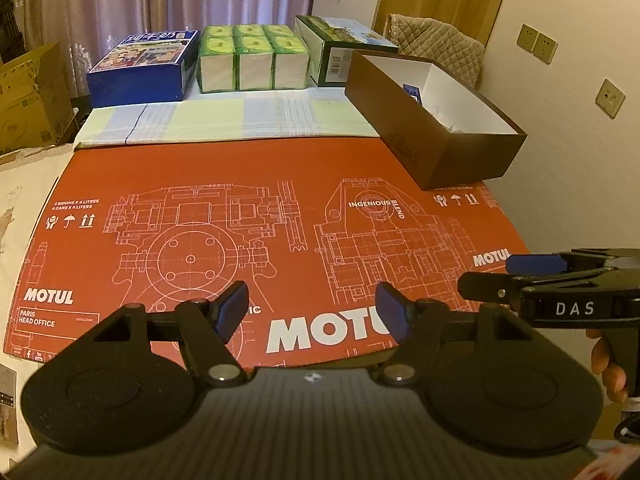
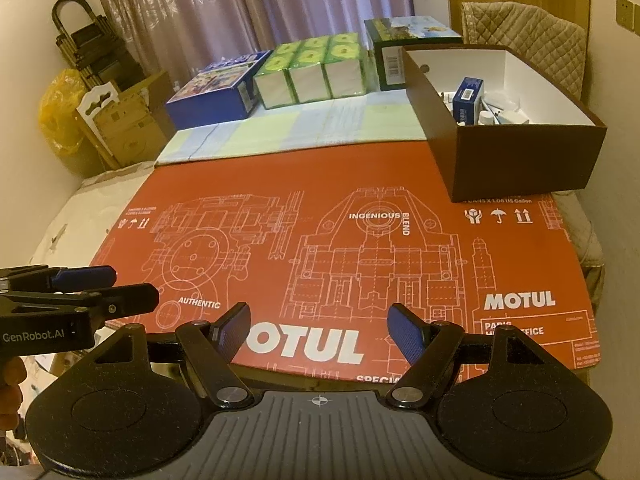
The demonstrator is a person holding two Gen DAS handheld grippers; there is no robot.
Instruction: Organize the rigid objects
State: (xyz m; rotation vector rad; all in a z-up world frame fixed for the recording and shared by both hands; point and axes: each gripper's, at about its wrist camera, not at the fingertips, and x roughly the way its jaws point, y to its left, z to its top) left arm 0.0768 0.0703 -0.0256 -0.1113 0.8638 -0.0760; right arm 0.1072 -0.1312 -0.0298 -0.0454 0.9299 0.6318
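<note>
A brown open box with white inner walls stands at the right back of the red Motul cardboard. Inside lie a blue-and-white carton and several small bottles and tubes. The box also shows in the left wrist view. My left gripper is open and empty over the cardboard's near edge. My right gripper is open and empty beside it. Each gripper shows in the other's view, the right one at the right edge and the left one at the left edge.
At the back stand a blue picture box, a pack of green tissue bricks and a dark green box. A pastel checked sheet lies before them. Cardboard cartons and a yellow bag stand to the left.
</note>
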